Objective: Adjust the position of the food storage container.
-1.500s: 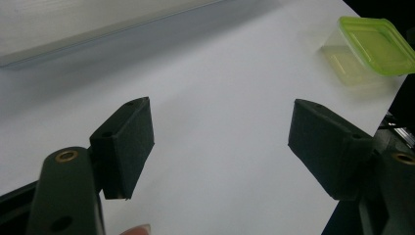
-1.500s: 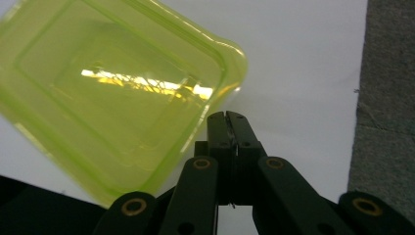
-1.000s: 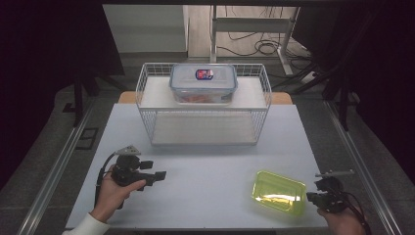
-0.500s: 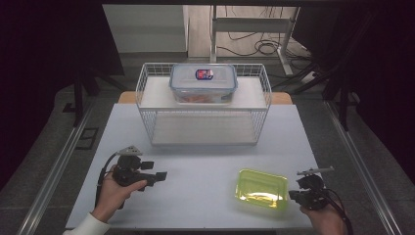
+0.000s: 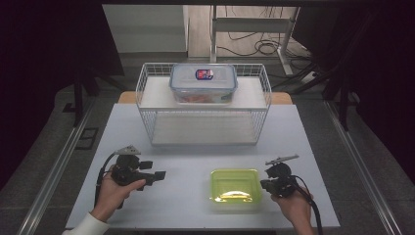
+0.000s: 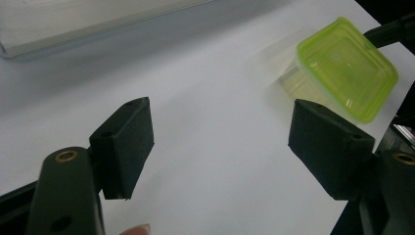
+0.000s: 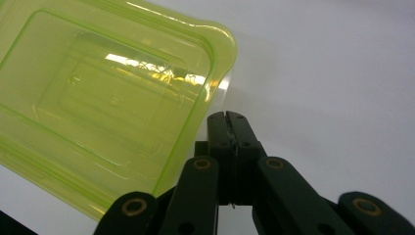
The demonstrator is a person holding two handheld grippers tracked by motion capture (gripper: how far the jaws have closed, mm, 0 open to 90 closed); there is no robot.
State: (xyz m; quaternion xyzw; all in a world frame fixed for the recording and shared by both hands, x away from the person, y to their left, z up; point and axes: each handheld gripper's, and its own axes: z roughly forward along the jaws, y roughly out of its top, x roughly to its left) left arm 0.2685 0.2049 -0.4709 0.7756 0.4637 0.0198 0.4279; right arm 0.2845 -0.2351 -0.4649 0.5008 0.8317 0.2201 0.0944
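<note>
Right tool (image 7: 226, 117), pressed together, nudged the green container (image 5: 234, 189) just beside its tips across the desk (image 5: 195, 166); left tool (image 6: 220, 142) spread, likely grasps next.

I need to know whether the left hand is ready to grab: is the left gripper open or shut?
Open. In the left gripper view the left gripper has its two black jaws set wide apart, with bare white table between them and nothing held.
</note>
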